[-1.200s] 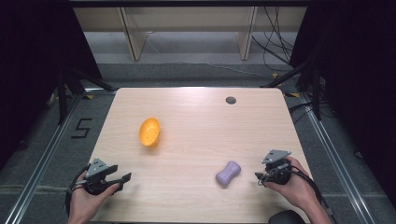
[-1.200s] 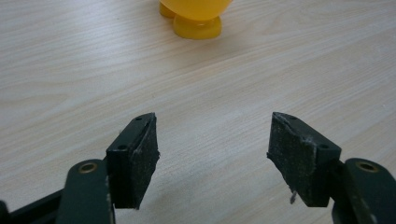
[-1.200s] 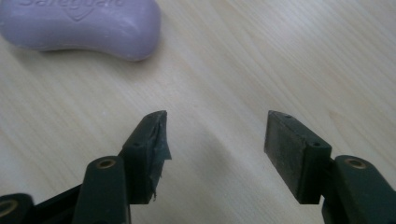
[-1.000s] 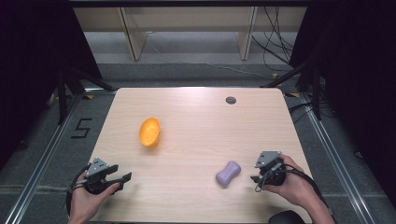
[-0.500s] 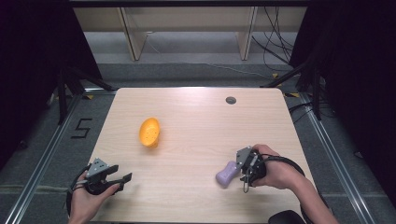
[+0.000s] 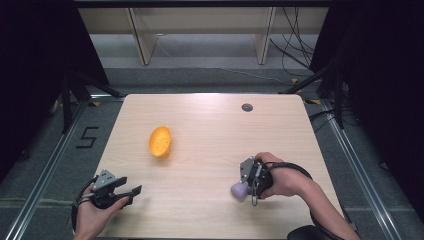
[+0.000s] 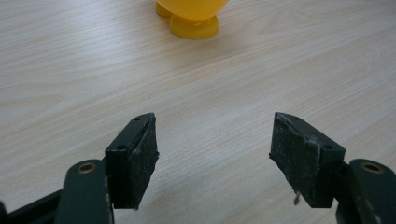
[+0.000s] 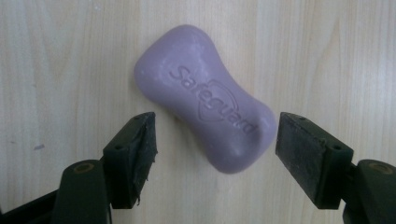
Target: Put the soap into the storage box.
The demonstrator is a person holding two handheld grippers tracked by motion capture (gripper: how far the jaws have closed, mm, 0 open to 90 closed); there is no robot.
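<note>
A purple bar of soap [image 8: 205,119] stamped with a brand name lies flat on the wooden table [image 6: 210,130]; in the high view the soap [image 6: 239,190] peeks out at the front right. My right gripper [image 6: 248,181] hovers directly over it, pointing down, open, its jaws on either side of the bar's near end without touching it [image 8: 215,154]. An orange-yellow soap dish [image 6: 160,141] sits left of centre, and its base [image 7: 194,23] shows in the left gripper view. My left gripper [image 6: 131,192] rests open at the front left edge with nothing between its jaws [image 7: 212,149].
A small dark round grommet [image 6: 247,107] sits in the table's far right part. Shelving legs and cables [image 6: 290,47] stand on the floor beyond the table. A "5" marking [image 6: 88,136] is on the floor at the left.
My right gripper has moved left from the table's right edge to a spot directly above the purple soap, tilting downward. The left gripper and the dish have stayed put.
</note>
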